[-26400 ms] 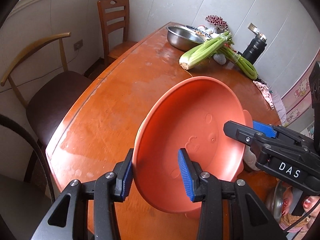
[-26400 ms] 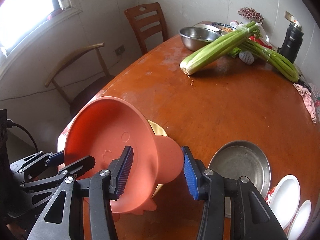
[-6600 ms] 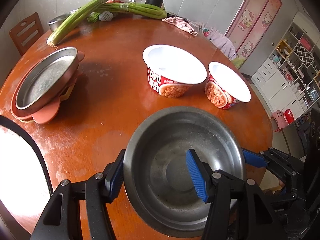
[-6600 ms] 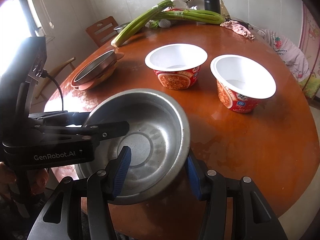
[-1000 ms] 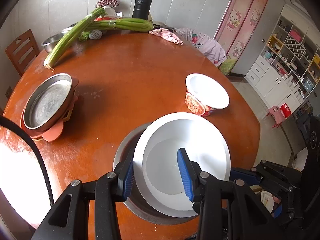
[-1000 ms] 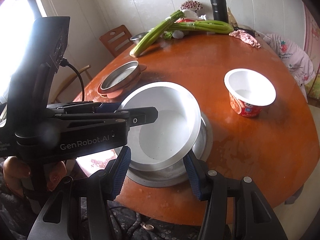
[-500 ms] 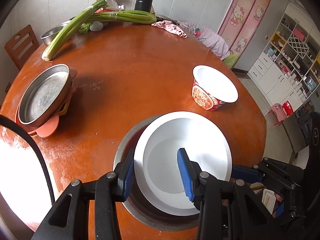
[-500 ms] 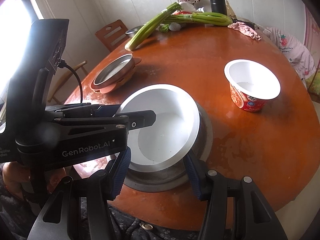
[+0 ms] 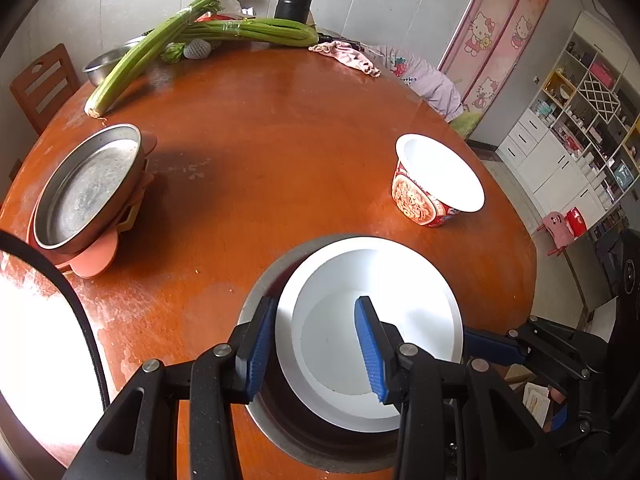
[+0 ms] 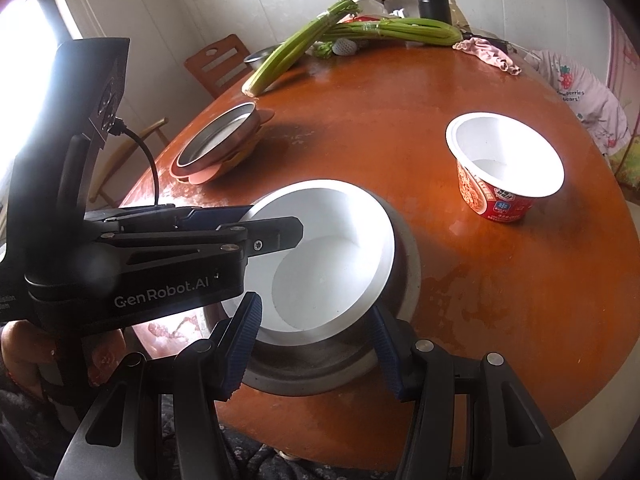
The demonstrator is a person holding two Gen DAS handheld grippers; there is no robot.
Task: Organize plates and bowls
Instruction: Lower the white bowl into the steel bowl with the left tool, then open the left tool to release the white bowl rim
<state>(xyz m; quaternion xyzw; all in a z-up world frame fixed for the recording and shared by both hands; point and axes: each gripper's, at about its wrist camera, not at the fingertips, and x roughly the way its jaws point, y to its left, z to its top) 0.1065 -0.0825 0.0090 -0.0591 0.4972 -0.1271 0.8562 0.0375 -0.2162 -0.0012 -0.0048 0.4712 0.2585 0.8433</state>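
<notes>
round wooden table (image 9: pixel 280 152): orange-brown, glossy, worn pale patches near the edge
large steel bowl (image 10: pixel 404 280): dull brushed metal
white paper bowl (image 9: pixel 372 320): smooth, matt
shallow steel pan (image 9: pixel 88 188): scuffed grey metal
pink cloth (image 9: pixel 348 58): soft, crumpled

The left hand-held gripper (image 10: pixel 276 222) is matte black, with "GenRobot.AI" in white on its side, silver screws, and a black cable plugged into its upright block. Both it and the right hand-held gripper (image 10: pixel 316 346) carry ribbed blue pads (image 10: pixel 242 344) on black fingers with round silver bolts.
</notes>
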